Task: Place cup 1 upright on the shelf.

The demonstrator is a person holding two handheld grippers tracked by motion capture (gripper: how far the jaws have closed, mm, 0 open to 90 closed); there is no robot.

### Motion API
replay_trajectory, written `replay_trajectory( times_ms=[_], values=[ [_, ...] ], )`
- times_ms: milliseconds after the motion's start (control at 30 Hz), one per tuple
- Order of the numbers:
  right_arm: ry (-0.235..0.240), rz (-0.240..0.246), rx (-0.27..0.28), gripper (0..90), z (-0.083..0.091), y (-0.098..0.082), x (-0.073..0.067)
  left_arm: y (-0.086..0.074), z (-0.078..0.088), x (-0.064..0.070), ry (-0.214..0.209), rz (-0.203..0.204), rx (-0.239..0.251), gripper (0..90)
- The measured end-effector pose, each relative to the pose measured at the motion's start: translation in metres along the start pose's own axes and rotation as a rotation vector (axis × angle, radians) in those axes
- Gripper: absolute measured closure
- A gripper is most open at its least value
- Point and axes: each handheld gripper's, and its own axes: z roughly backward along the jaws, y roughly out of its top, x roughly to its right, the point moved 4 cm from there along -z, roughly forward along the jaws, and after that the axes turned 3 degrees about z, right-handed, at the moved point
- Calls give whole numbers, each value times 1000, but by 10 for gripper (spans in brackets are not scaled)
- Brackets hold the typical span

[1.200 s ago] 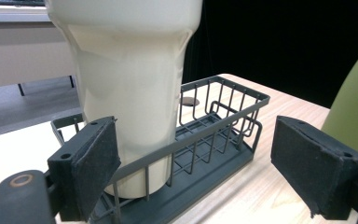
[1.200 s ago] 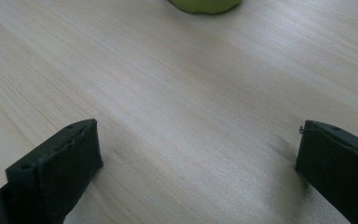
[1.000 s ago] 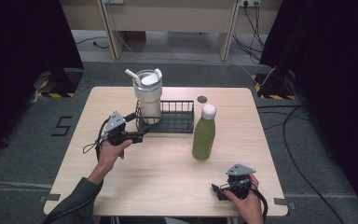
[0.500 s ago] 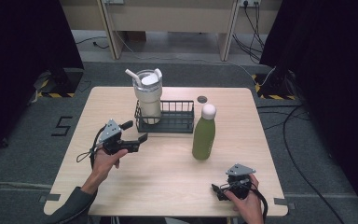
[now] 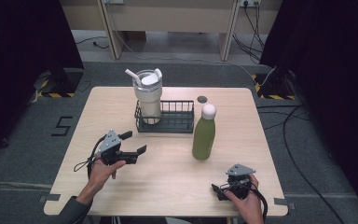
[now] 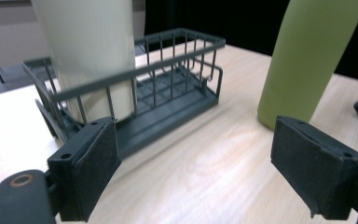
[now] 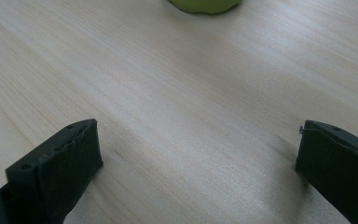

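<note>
The right gripper point(image 7: 198, 172) hangs low over the pale wooden table point(image 7: 177, 93), its two black jaws spread wide with only bare wood grain between them. One padded fingertip point(image 7: 56, 170) rises at lower left, the other at lower right. The rounded base of a green bottle point(image 7: 205, 4) stands well ahead.

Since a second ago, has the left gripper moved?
Yes. The left gripper has pulled back from the wire basket toward the person's table edge, jaws open and empty. Basket and tumbler stayed put.
</note>
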Motion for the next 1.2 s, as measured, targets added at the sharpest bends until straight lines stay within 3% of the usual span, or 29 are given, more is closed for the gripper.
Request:
replay_trajectory(
  times_ms=[567, 700, 867, 1067, 1200],
  values=[
    [-1, 3, 2, 3, 0, 0, 0, -39, 18, 13, 5, -24, -120, 146],
    [-1, 3, 2, 3, 0, 0, 0, -46, 21, 17, 3, -40, -142, 147],
    [0, 3, 2, 3, 0, 0, 0, -51, 24, 19, -1, -33, -157, 147],
    [0, 3, 2, 4, 0, 0, 0, -63, 25, 17, 15, -53, -241, 147],
    [0, 3, 2, 3, 0, 0, 0, -67, 27, 16, 19, -58, -267, 147]
  ],
)
